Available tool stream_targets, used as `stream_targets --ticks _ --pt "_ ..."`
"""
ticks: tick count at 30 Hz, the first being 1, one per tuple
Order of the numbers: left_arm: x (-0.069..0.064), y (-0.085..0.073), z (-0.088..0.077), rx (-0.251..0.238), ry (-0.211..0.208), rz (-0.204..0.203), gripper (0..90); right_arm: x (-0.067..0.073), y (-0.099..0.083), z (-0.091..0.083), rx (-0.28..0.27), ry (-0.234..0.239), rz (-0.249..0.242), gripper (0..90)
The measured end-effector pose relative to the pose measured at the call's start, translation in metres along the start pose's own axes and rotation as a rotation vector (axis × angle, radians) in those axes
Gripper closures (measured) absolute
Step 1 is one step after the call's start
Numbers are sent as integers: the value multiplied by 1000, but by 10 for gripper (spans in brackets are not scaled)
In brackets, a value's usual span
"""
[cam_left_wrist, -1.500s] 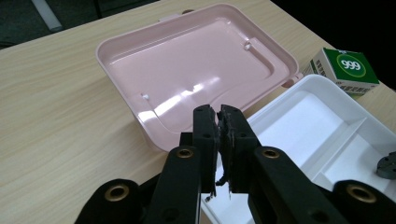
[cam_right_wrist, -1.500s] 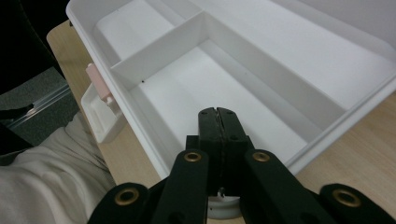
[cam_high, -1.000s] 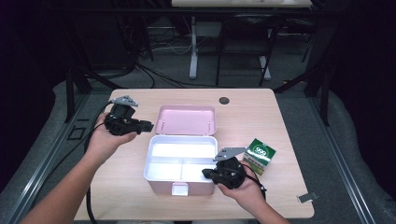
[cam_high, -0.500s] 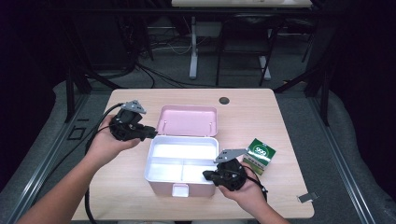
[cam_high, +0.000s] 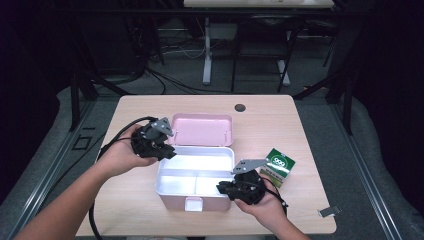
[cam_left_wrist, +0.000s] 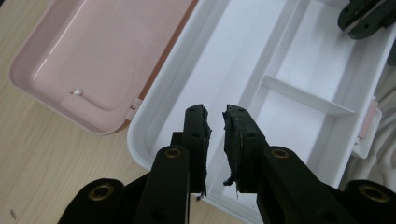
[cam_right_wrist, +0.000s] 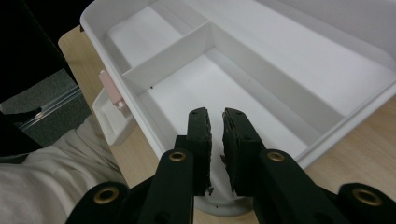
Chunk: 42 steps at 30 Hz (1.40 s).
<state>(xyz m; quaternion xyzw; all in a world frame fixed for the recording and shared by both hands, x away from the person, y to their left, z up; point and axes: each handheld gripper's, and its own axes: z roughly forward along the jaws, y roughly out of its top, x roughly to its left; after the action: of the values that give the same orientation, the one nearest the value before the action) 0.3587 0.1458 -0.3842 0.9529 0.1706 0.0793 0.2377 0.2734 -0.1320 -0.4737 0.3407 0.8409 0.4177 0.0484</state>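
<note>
White box (cam_left_wrist: 299, 60) lies under both nearly closed, empty grippers; high view adds green carton (cam_high: 278, 166)

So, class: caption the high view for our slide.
Two hand-held grippers, left and right, over an open pink box; green carton beside it.

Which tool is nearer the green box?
Right. The right tool sits at the case's front right corner, beside the green box; the left tool is across the case at its back left edge.
</note>
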Motion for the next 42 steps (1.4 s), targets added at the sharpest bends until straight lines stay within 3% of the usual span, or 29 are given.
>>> stream_targets --ticks 12,21,34,42 --pt "-11 18 17 138 -19 163 784 -6 4 -13 -26 -13 9 799" --pt "-21 30 33 229 -26 248 784 -11 4 -19 -38 -22 21 795" --pt "-30 45 47 290 -48 309 792 -18 6 -30 -45 -55 22 792" --pt "-33 48 59 321 -44 318 809 -21 5 -32 -55 -64 29 790"
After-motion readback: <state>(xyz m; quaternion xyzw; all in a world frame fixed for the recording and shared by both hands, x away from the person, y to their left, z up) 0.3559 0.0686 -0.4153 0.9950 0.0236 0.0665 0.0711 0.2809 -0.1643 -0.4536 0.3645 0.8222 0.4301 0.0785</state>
